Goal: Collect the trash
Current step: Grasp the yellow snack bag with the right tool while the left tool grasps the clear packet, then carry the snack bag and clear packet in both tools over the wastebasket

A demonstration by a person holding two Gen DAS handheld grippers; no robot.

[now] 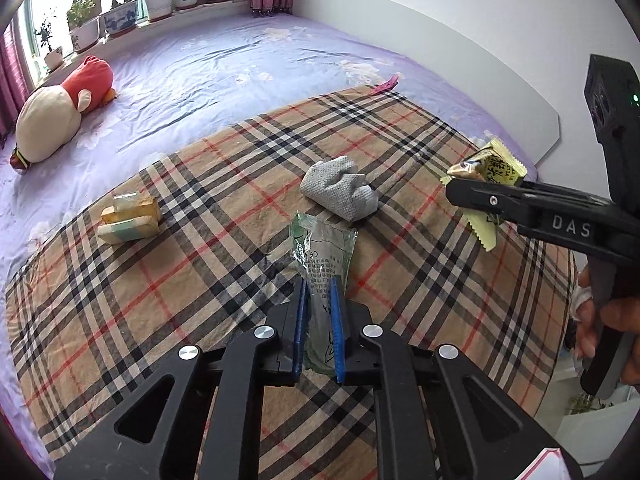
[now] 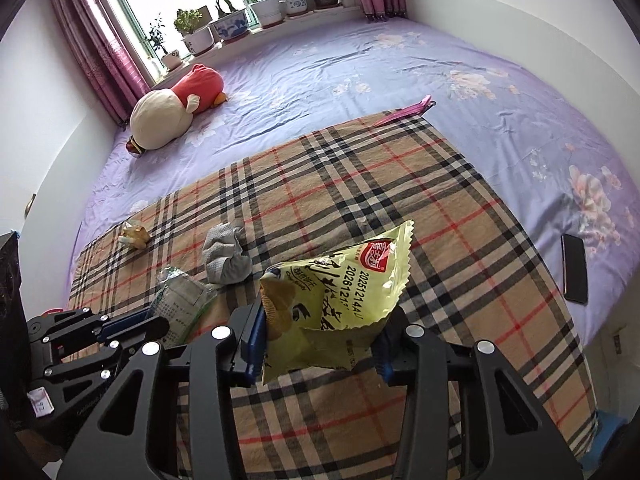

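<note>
My left gripper [image 1: 319,292] is shut on a clear plastic wrapper with green print [image 1: 322,252], held above the plaid cloth [image 1: 200,280]. It also shows in the right wrist view [image 2: 182,304], with the left gripper [image 2: 160,326] at the left. My right gripper [image 2: 320,320] is shut on a yellow-green snack bag [image 2: 344,300]. In the left wrist view that bag [image 1: 492,168] is at the right in the right gripper [image 1: 460,188]. A small yellow-and-white wrapper [image 1: 128,220] lies on the cloth at the left; it also shows in the right wrist view [image 2: 134,235].
A grey folded cloth [image 1: 340,190] lies mid-cloth [image 2: 226,258]. A red and cream plush toy [image 1: 60,116] lies on the purple bedsheet [image 1: 240,60]. A pink strip [image 2: 404,114] lies at the cloth's far edge. A black phone [image 2: 575,268] lies at the right. Potted plants [image 2: 228,20] line the windowsill.
</note>
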